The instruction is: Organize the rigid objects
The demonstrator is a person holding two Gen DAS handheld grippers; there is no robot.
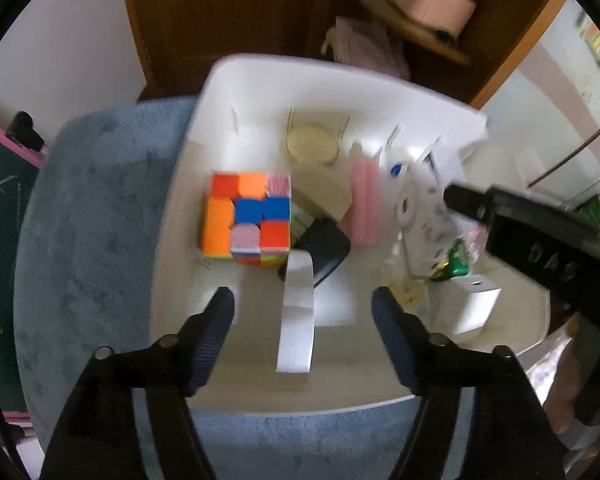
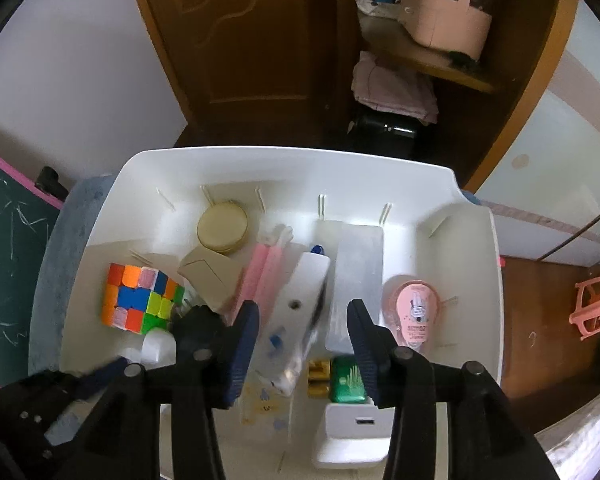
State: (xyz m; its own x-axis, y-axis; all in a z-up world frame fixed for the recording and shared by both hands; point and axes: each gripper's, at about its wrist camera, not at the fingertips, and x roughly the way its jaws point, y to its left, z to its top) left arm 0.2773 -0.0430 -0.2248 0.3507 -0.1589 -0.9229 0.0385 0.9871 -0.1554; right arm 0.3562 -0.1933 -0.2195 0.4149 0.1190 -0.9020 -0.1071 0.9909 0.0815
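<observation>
Rigid objects sit packed in a white bin (image 2: 476,216) on a blue-grey rug (image 1: 100,208), both grippers pointing steeply down into it.

Left wrist view, left to right: puzzle cube (image 1: 247,219) beyond the left finger, against the bin's left side. Left gripper (image 1: 302,312) fingers wide apart, nothing pressed; a white strip-shaped piece (image 1: 298,312) lies between them without touching either pad. Black block (image 1: 326,248) just past the strip. Round beige tin (image 1: 311,145) at the far wall. Pink brush-like item (image 1: 364,208) beyond the right finger; blurred.

Right wrist view, left to right: cube outside the left finger. Right gripper (image 2: 303,344) fingers part open, a white tube-like pack (image 2: 296,312) between them; contact with the pads cannot be told, motion blur. Grey-white flat box (image 2: 358,264) just beyond the right finger. Green packet (image 2: 346,380) by that finger's inner edge. Pink tape dispenser (image 2: 414,312) outside it, near the bin's right wall.
</observation>
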